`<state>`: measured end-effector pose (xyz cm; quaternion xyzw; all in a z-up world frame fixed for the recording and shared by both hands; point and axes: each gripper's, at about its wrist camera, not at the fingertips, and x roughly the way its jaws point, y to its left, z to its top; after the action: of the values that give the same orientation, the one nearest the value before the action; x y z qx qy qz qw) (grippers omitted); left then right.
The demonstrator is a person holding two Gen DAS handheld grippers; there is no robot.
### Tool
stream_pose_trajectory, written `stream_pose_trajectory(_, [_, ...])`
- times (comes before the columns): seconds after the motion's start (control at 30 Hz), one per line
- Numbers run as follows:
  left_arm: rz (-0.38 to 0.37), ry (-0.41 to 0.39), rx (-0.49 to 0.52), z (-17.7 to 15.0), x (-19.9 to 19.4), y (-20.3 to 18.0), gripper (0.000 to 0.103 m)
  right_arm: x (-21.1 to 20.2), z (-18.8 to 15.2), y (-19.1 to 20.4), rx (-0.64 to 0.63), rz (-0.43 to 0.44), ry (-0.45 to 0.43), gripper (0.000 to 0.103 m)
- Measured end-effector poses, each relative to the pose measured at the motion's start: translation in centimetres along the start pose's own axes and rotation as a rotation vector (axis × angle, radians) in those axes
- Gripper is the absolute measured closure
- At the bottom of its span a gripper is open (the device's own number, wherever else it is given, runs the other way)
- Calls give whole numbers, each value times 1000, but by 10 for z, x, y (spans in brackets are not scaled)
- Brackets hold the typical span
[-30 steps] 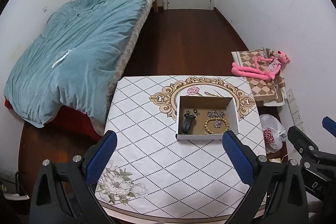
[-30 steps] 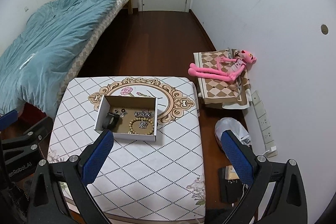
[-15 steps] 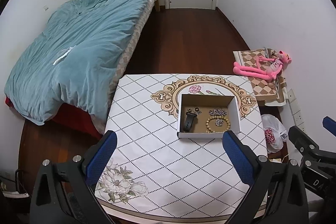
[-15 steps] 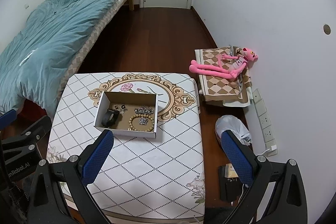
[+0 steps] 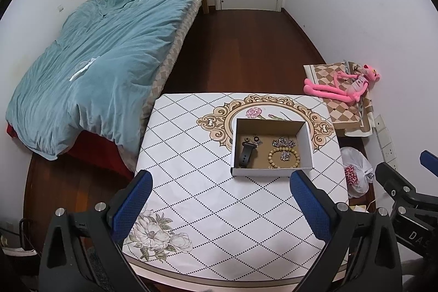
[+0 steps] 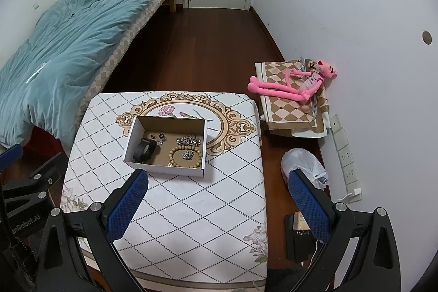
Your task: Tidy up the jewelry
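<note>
Cardboard box (image 5: 271,171) is sitting near the desk's (image 5: 208,199) far edge; I am holding both tongs, left (image 5: 217,199) and right (image 6: 216,199), wide open, empty.

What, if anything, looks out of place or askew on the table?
Nothing stands out. The box sits flat on the table, with the watch, bead bracelet and other pieces inside, none spilled. Both grippers are open and hold nothing.

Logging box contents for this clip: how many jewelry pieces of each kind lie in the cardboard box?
Black watch strap: 1
Beaded bracelet: 1
Sparkly rhinestone pieces: 2, one of them inside the bracelet's ring
Small charm cluster: 1 (too small to separate into pieces)
Total: 5, all inside the cardboard box; both grippers are open and hold nothing.
</note>
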<state>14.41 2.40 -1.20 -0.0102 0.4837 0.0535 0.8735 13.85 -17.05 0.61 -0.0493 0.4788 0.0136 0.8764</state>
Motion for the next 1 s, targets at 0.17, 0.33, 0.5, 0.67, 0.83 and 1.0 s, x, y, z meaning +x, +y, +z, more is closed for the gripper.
stream_pose_trajectory(0.17, [9, 2, 1, -3, -1, 0, 1, 0, 0, -1, 1, 1, -1, 0])
stream_pose_trajectory(0.33, [8, -1, 4, -4, -2, 0, 1, 0, -1, 0, 2, 3, 3, 0])
stream_pose_trajectory(0.5, [7, -7, 6, -5, -3, -1, 1, 0, 0, -1, 4, 4, 3, 0])
stream_pose_trajectory(0.67, [8, -7, 5, -5, -3, -1, 1, 0, 0, 0, 6, 3, 2, 0])
stream_pose_trajectory(0.83, [9, -9, 5, -5, -3, 0, 1, -1, 0, 1, 8, 2, 1, 0])
stream_pose_trajectory(1.0, [11, -17, 10, -3, -6, 0, 1, -1, 0, 0, 8, 2, 1, 0])
